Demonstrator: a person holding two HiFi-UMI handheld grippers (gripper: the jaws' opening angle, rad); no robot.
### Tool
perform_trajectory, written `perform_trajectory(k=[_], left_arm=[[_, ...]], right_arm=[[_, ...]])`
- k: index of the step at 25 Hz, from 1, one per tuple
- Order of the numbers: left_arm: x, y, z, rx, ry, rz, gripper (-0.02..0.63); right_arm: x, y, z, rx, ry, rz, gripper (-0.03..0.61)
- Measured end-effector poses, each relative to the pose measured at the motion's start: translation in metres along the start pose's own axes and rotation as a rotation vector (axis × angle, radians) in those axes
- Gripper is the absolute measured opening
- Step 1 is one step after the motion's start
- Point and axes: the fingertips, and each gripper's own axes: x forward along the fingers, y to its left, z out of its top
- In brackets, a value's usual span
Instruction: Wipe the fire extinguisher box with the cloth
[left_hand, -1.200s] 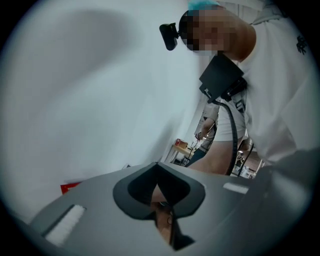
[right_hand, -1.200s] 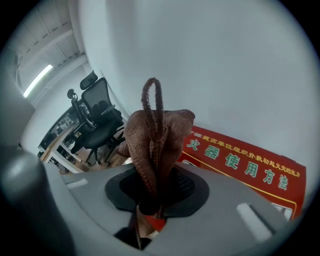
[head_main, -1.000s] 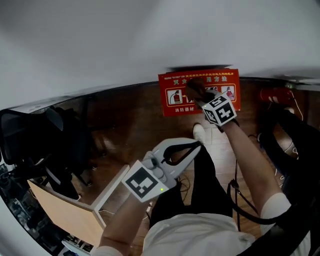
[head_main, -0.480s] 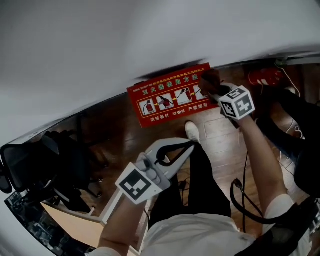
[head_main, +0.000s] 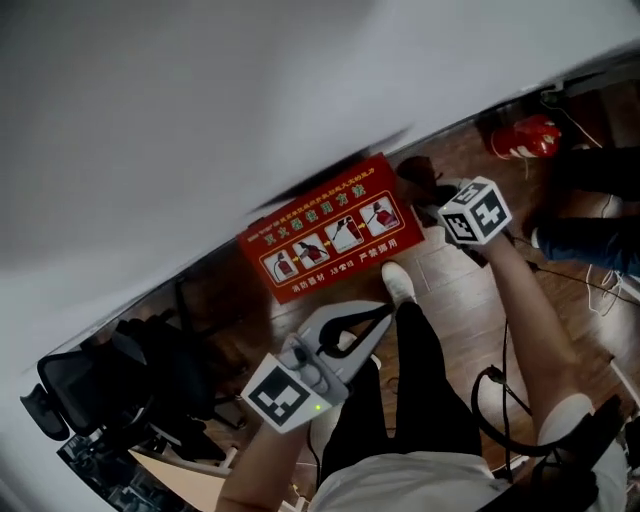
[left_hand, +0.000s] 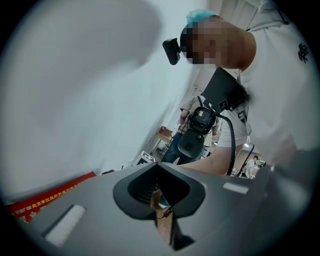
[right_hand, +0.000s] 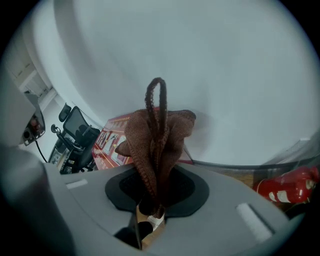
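A black office chair (head_main: 90, 390) stands at the far left. The left gripper (head_main: 390, 308) is held low over the floor, with its jaws clenched on nothing. The red fire extinguisher box (head_main: 330, 235) leans at the white wall. The right gripper (head_main: 428, 203) grasps the brown cloth (head_main: 415, 178) just beside the right end of the box. A red fire extinguisher (head_main: 525, 135) lies further right.

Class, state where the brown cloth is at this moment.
The brown cloth is clamped in the right gripper, upper right in the head view, by the right end of the red fire extinguisher box against the white wall.
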Motion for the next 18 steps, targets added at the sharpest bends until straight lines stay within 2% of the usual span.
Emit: perform_trajectory(k=[6,12,16,18], left_arm=[[0.021,0.023,-0.011,-0.025,0.065,-0.018,0.0],[0.019,0.058,-0.052,-0.011,0.096,-0.061,0.0],[0.034,0.072,-0.062,-0.019,0.119,-0.061,0.0],[0.041,0.074,-0.068,-0.014,0.128,-0.063,0.0]], right_arm=[[0.061,-0.024,-0.039,0.045,0.07,0.079,0.086],[0.149,-0.051,-0.064,0.054,0.093,0.086,0.086],[0.192,-0.078,-0.085,0.081,0.142,0.097,0.086],[0.215,-0.095,-0.101,0.111,0.17,0.076,0.086]])
